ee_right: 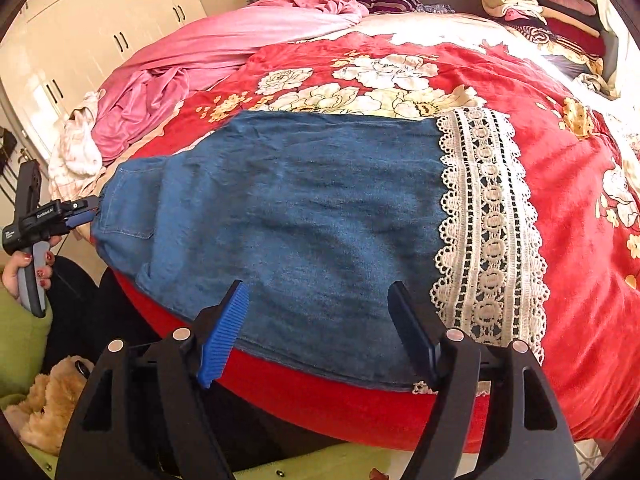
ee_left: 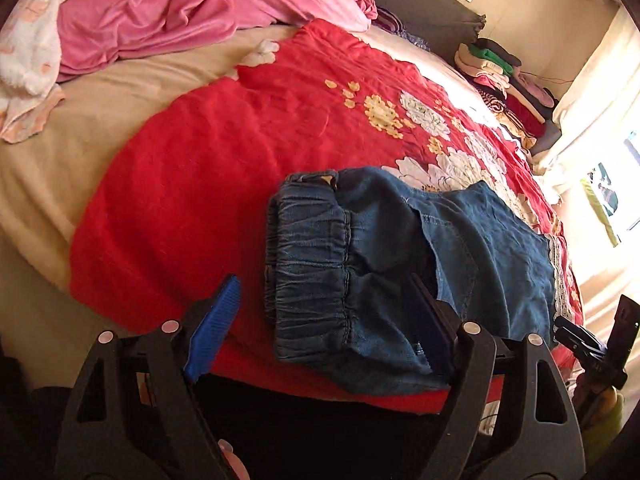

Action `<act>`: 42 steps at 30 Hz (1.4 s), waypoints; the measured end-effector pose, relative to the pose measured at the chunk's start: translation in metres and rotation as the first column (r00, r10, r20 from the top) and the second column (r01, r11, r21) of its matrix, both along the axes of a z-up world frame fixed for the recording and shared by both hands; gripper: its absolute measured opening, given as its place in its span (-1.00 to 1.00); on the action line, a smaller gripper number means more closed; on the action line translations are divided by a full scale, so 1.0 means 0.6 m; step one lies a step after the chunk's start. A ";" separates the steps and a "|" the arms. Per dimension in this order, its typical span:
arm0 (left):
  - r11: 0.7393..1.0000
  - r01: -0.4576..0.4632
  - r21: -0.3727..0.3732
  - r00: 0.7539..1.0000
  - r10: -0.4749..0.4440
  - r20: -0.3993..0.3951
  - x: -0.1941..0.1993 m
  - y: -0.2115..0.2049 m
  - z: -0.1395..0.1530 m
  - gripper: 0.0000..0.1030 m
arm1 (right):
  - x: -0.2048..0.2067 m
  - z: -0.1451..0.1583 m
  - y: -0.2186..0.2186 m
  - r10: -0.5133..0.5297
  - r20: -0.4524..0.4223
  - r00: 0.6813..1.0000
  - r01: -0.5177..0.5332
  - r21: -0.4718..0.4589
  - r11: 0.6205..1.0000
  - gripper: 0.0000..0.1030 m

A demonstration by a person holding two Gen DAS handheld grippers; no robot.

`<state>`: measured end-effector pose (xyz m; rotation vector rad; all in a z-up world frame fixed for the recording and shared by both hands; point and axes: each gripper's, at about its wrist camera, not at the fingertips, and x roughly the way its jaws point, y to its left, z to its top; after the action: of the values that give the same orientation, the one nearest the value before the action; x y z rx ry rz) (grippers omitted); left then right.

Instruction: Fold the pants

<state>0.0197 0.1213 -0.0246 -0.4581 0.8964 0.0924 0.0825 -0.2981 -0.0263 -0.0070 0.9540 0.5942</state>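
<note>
Blue denim pants (ee_right: pixel 288 208) with a white lace hem (ee_right: pixel 488 224) lie flat on the red floral blanket (ee_right: pixel 580 208) near the bed's front edge. In the left wrist view their elastic waistband (ee_left: pixel 312 264) is bunched at the near end. My left gripper (ee_left: pixel 324 324) is open, its fingers either side of the waistband end, holding nothing. My right gripper (ee_right: pixel 320 328) is open over the lower edge of the pants, left of the lace. The left gripper also shows at the far left of the right wrist view (ee_right: pixel 82 212).
A pink sheet (ee_left: pixel 180 4) and a pale fleece garment (ee_left: pixel 28 56) lie crumpled at the far side of the bed. Stacked folded clothes (ee_left: pixel 508 80) sit by the headboard. White wardrobes (ee_right: pixel 80 32) stand behind. A plush toy (ee_right: pixel 52 404) lies below the bed edge.
</note>
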 end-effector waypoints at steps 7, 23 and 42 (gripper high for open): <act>1.000 0.012 0.004 1.000 -0.012 0.001 0.009 -0.004 -0.012 -0.36 | 0.010 -0.022 0.018 0.029 -0.028 0.999 -0.030 -0.025 0.999 0.38; 0.989 -0.118 0.094 0.993 0.117 0.015 -0.010 0.041 0.015 0.16 | 0.002 -0.013 -0.004 0.011 -0.002 1.000 -0.011 -0.004 1.000 0.49; 0.930 0.349 0.114 0.934 -0.355 0.043 0.252 -0.182 0.059 0.53 | 0.287 -0.004 -0.154 -0.163 -0.116 0.980 0.180 0.146 0.973 0.42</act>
<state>0.1711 0.0120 0.0110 -0.1956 0.8949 -0.2030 0.2546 -0.3904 -0.0285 0.2459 0.9948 0.5108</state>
